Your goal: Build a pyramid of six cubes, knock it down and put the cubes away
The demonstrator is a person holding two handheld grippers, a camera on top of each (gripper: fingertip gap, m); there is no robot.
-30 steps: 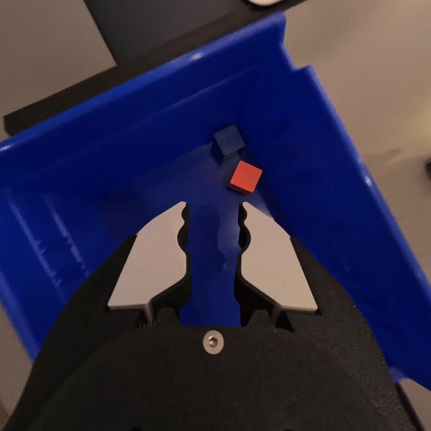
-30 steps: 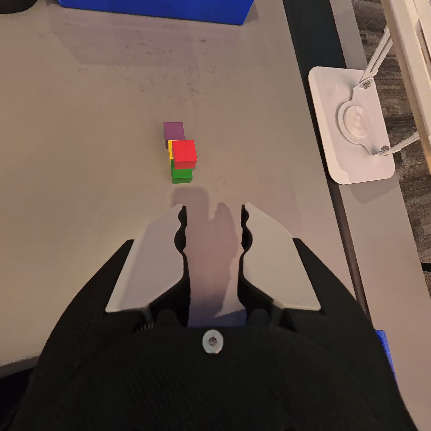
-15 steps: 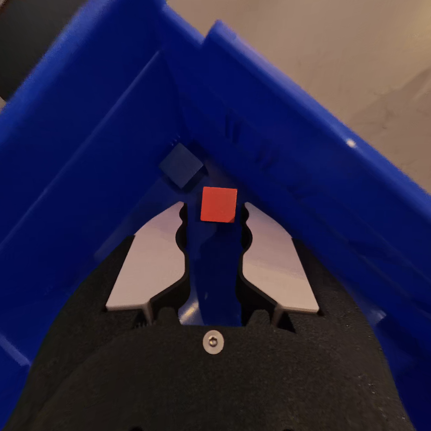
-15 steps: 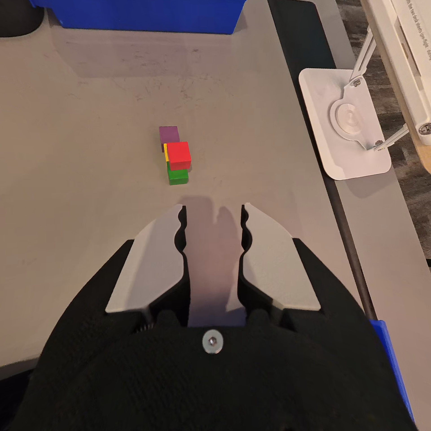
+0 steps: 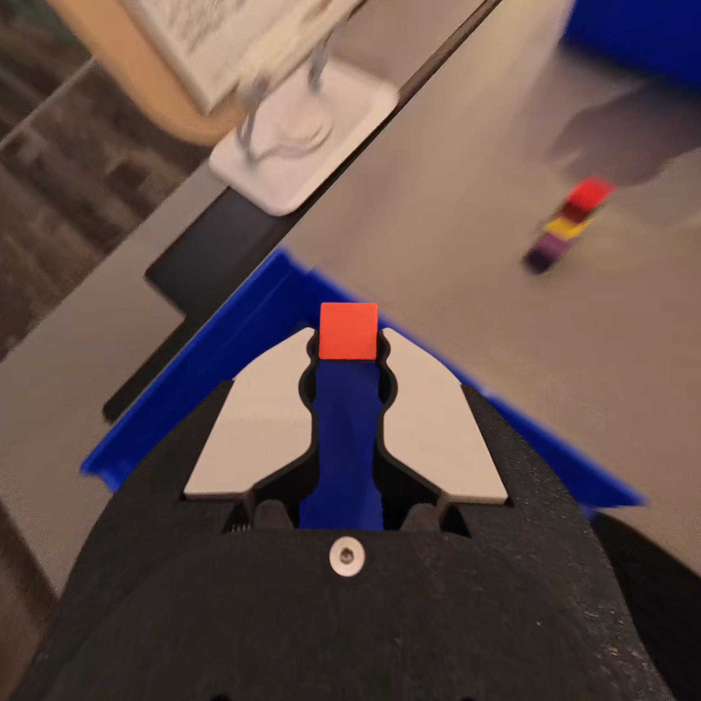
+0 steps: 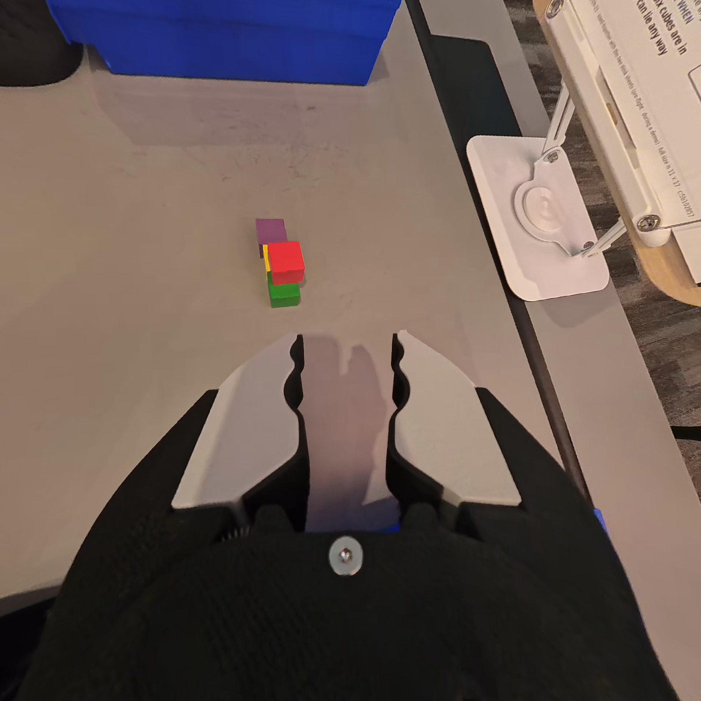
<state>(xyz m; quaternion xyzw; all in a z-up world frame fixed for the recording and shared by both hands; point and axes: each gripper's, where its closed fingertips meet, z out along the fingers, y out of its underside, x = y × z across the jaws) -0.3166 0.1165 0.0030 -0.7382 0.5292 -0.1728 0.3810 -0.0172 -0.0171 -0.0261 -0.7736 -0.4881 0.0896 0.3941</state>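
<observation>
The left gripper (image 5: 348, 343) has its fingers (image 5: 265, 409) clamped on an orange cube (image 5: 348, 331), held up above the corner of a blue bin (image 5: 242, 337). Past the bin lies the grey desk (image 5: 436, 265), with a blurry little row of cubes far off to the right.

The right gripper (image 6: 347, 337) hangs over the desk with its fingers (image 6: 250, 417) apart and nothing between them. Ahead of it, a bit to the left, sits the small pile: a purple cube (image 6: 270, 230) at the back, a green cube (image 6: 284, 295) at the front, and a red cube (image 6: 286, 261) on top, with a thin edge of a yellow cube (image 6: 266, 258) peeking out beside it. Another blue bin (image 6: 227, 41) stands at the far end of the desk. To the right is a white stand (image 6: 538, 216) holding a printed sheet.
</observation>
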